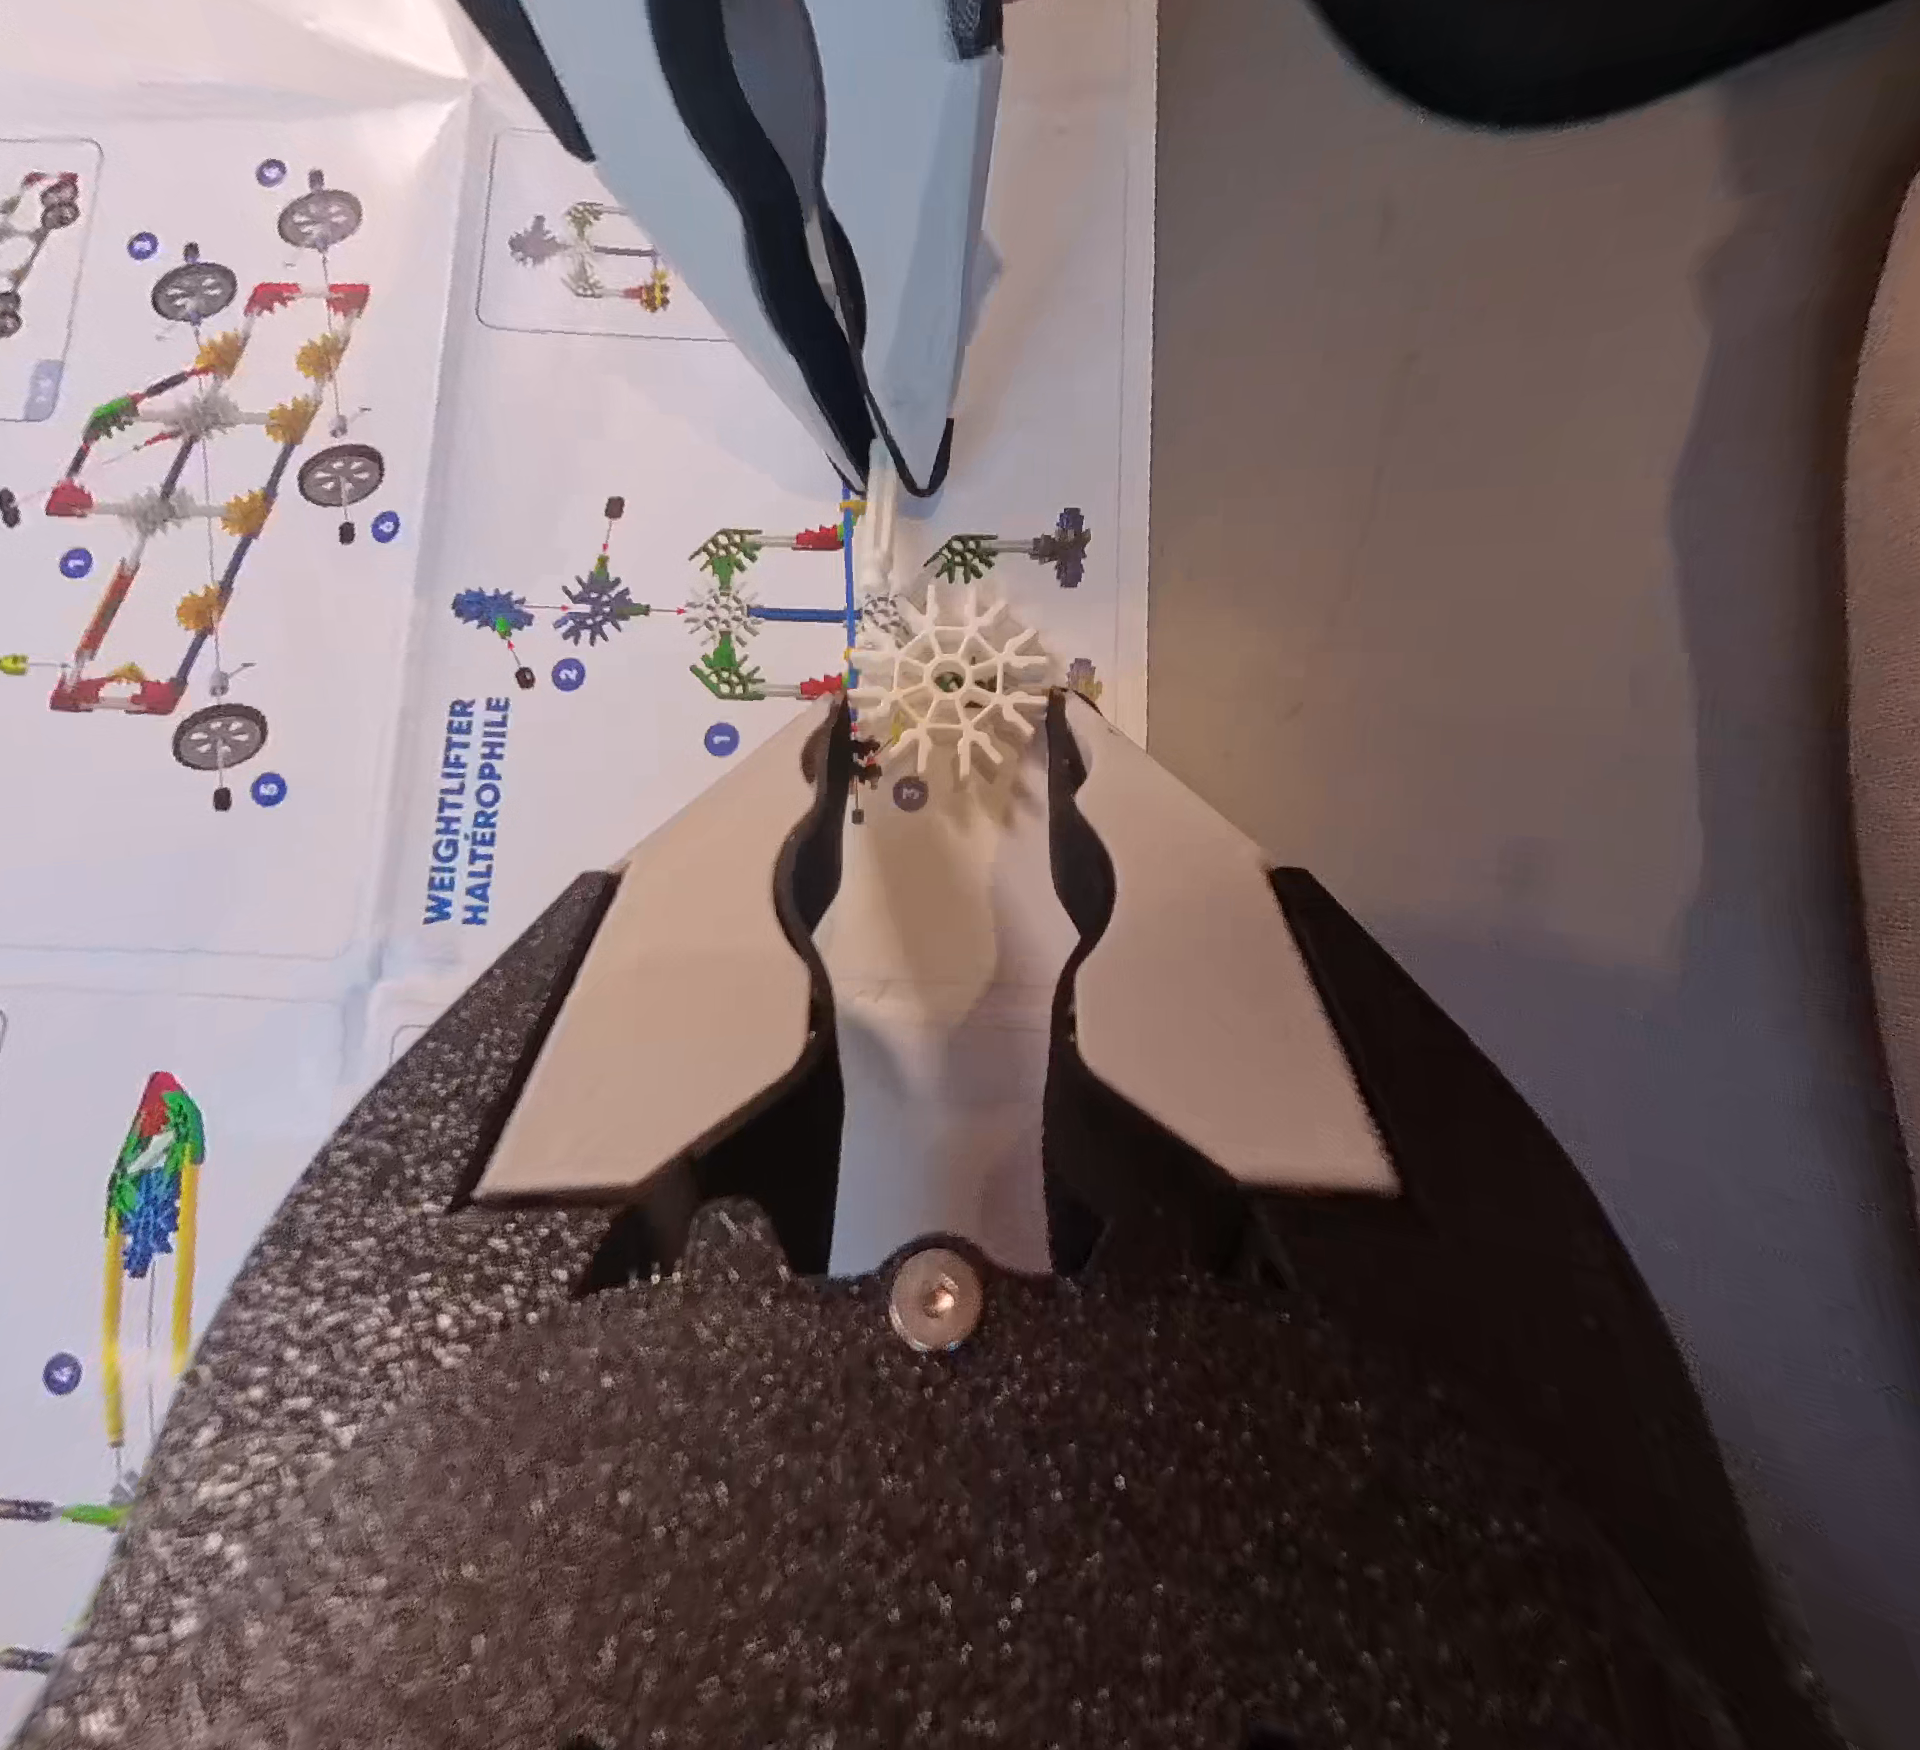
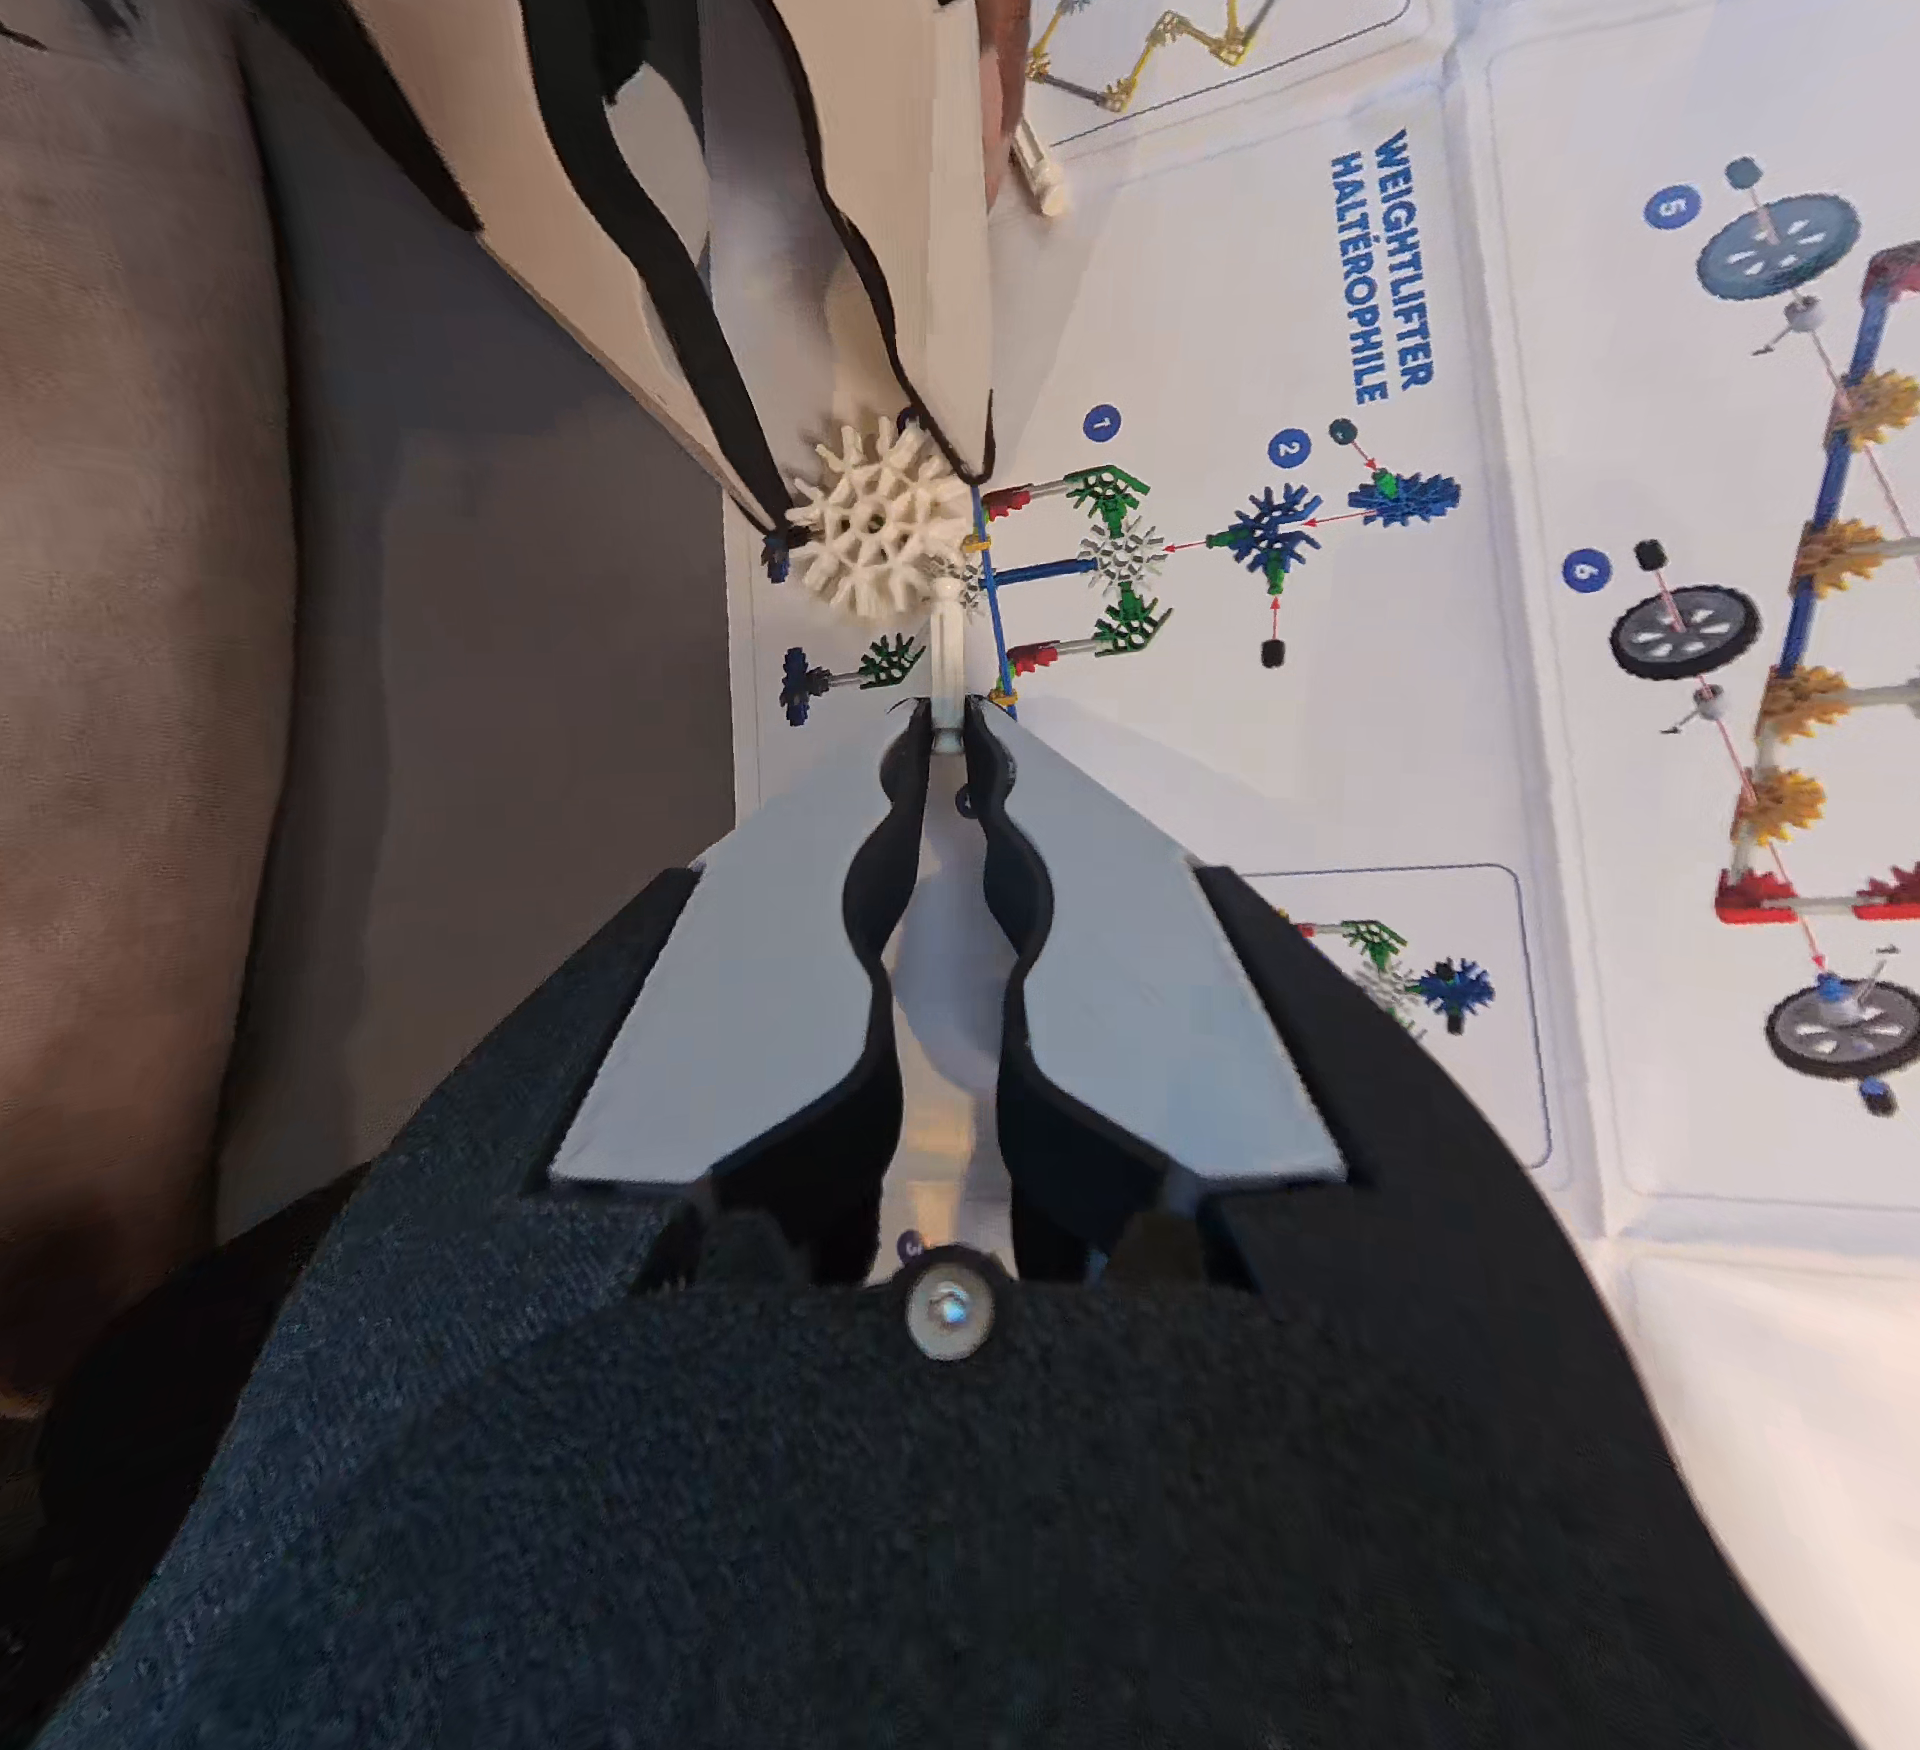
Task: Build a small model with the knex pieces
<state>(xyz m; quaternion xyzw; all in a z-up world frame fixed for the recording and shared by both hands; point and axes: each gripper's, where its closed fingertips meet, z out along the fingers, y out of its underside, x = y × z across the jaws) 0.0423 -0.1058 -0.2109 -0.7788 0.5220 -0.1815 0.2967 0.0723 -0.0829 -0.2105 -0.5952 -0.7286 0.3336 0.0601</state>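
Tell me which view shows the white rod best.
Right wrist view: the white rod runs straight out from the right gripper, shut on it, its tip at the white snowflake piece. Left wrist view shows only a short stretch, blurred, below that gripper.

Soft warm indoor light, faint shadows beneath gripper fingers, strong wide-angle edge distortion, slight motion blur, no harsh glare
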